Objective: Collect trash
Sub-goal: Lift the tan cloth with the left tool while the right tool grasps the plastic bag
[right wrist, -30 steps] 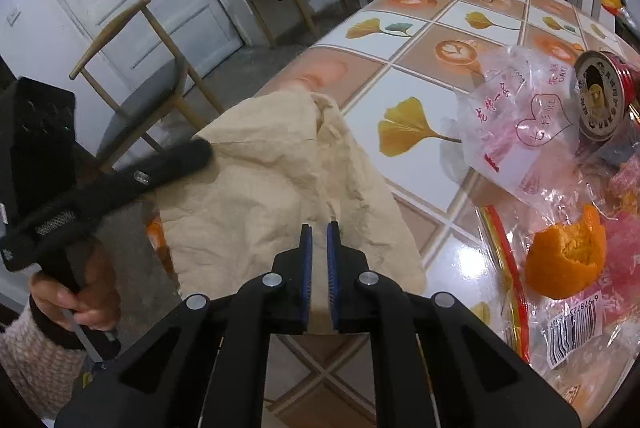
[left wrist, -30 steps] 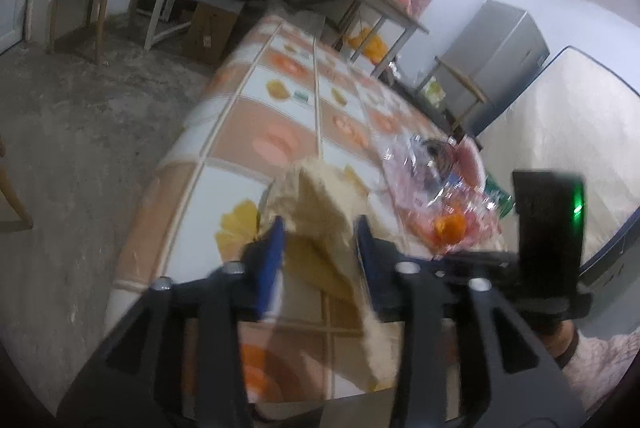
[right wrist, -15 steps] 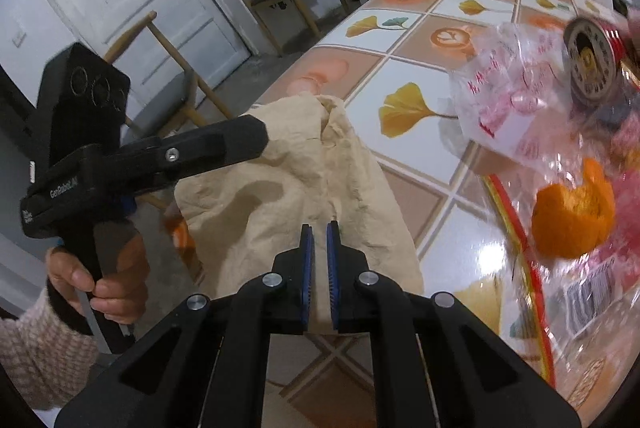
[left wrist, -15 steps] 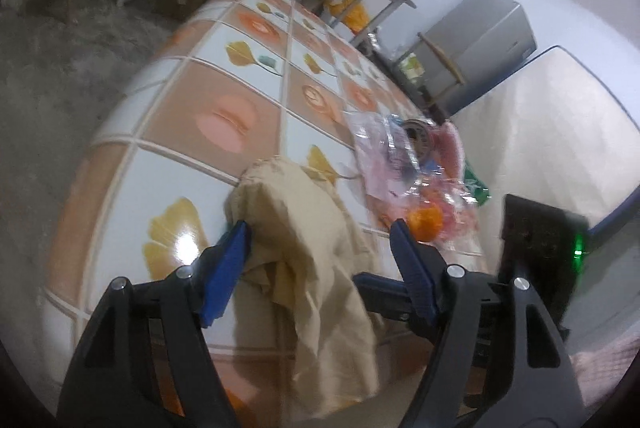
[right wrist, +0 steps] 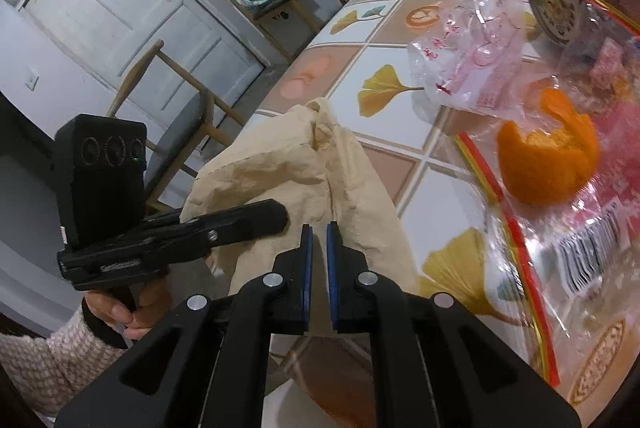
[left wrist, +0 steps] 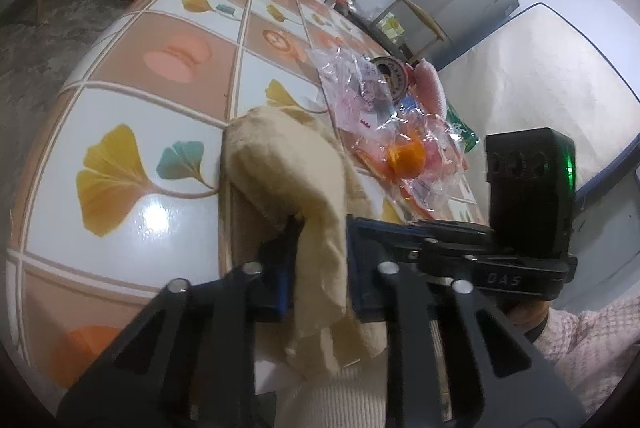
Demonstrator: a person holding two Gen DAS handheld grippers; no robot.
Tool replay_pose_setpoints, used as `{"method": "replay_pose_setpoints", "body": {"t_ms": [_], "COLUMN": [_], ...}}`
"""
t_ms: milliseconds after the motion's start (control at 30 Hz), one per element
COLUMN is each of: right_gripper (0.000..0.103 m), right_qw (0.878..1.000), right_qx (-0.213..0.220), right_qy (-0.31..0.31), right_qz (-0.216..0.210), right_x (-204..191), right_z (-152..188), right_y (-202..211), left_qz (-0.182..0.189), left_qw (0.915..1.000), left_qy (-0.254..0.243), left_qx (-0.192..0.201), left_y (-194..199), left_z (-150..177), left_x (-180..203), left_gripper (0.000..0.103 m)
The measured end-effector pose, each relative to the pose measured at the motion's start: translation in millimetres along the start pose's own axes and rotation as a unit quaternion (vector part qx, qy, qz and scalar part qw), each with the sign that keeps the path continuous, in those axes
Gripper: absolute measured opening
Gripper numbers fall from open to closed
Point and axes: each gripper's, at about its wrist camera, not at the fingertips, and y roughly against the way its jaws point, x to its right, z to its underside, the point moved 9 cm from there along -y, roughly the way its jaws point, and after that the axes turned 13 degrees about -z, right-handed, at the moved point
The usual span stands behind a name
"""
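Left wrist view: the left hand-held gripper (left wrist: 320, 268) has its jaws partly closed around a fold of the paper bag (left wrist: 288, 163), both blue pads pressing the paper. The right hand-held gripper (right wrist: 318, 260) has its jaws nearly together with a narrow gap; the bag's lower edge lies behind them, and whether paper is pinched there cannot be told. The bag is one crumpled tan piece lying at the counter (left wrist: 120, 107) edge, long axis running from the grippers toward the counter's middle, its near end hanging over the edge. Just beside it lie one orange peel (right wrist: 548, 163), one clear plastic bag (right wrist: 468, 63), one can (right wrist: 554, 3) on its side, and printed wrappers (right wrist: 592, 260), count unclear.
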Motion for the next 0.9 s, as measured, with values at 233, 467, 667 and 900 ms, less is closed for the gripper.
{"method": "replay_pose_setpoints", "body": {"t_ms": [233, 467, 667, 900], "right_gripper": [0.008, 0.046, 0.058, 0.061], "right_qw": [0.999, 0.99, 0.971, 0.967], "right_qx": [0.039, 0.115, 0.155, 0.161], "right_qy": [0.018, -0.047, -0.167, -0.197], "right_qz": [0.022, 0.072, 0.064, 0.01], "right_x": [-5.9, 34.4, 92.6, 106.0], "right_z": [7.6, 27.4, 28.1, 4.5], "right_y": [51.3, 148.2, 174.9, 136.8], "left_qz": [-0.062, -0.168, -0.185, -0.185], "left_qw": [0.9975, 0.9774, 0.9727, 0.9734], "left_qy": [-0.033, -0.127, -0.14, -0.134], "left_qx": [-0.001, 0.019, 0.019, 0.02], "left_y": [-4.2, -3.7, -4.5, -5.1], "left_z": [3.1, 7.9, 7.5, 7.4], "left_x": [10.3, 24.7, 27.8, 29.1], "left_gripper": [0.004, 0.004, 0.004, 0.004]}}
